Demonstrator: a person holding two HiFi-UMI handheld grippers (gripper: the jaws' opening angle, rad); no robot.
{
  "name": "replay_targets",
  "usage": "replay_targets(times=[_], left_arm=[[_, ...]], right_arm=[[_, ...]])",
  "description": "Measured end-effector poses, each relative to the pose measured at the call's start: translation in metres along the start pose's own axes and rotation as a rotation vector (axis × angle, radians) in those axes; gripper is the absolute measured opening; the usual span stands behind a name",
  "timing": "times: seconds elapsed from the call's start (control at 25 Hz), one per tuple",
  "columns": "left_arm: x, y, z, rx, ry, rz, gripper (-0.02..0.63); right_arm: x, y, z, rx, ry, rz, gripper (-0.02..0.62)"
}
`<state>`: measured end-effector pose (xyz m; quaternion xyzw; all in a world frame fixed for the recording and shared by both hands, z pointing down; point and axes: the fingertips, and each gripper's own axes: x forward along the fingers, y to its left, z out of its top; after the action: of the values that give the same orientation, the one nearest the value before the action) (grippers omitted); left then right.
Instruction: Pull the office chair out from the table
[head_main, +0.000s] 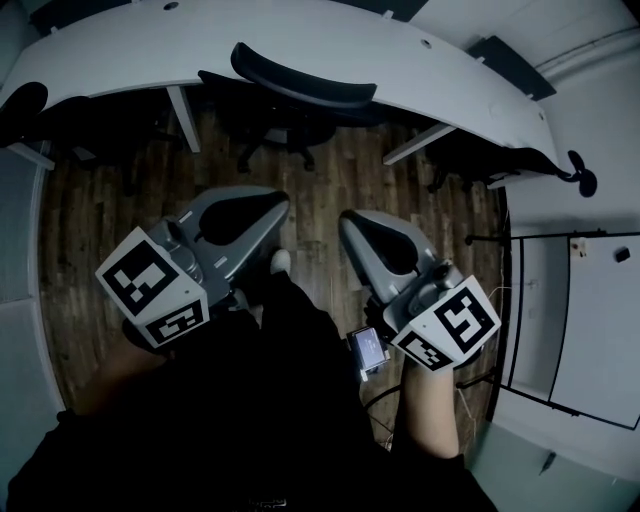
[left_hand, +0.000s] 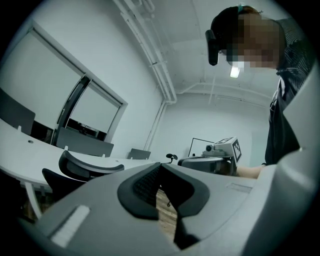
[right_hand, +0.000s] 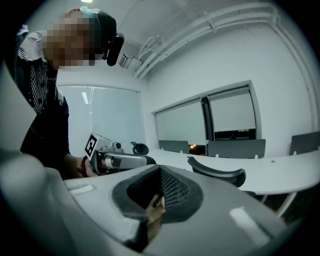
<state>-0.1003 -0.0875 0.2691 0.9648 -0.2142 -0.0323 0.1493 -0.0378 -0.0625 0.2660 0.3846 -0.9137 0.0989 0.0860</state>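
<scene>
Dark wood flooring (head_main: 100, 220) runs beneath a long curved white table (head_main: 120, 50). The office chair (head_main: 300, 78) is pushed in at the table's near edge. Its black backrest rim shows on this side of the table, while the seat and base lie in shadow under the tabletop.

Both tools are well short of the table, close to the person's body. The left gripper (head_main: 272, 208) and the right gripper (head_main: 350, 225) are each clenched on nothing, jaws pressed together.

The chair looks fairly heavy but probably rolls easily on the hard floor, so a steady pull away from the table should move it. The curved top rim of the backrest looks stiff and slim enough to pinch. Gripping near its middle should keep the seat from swivelling. The jaws would need to open first.
</scene>
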Motion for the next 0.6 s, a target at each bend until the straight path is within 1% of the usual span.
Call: replay_targets(times=[0.24, 0.44, 0.6], left_arm=[[0.000, 0.027, 0.006, -0.006, -0.018, 0.048, 0.003], [0.020, 0.048, 0.020, 0.031, -0.025, 0.066, 0.003], [0.047, 0.069, 0.032, 0.064, -0.022, 0.054, 0.003]], right_arm=[[0.027, -0.015, 0.005, -0.011, 0.005, 0.060, 0.002], [0.047, -0.045, 0.019, -0.025, -0.013, 0.096, 0.002], [0.061, -0.078, 0.028, -0.028, -0.034, 0.100, 0.002]])
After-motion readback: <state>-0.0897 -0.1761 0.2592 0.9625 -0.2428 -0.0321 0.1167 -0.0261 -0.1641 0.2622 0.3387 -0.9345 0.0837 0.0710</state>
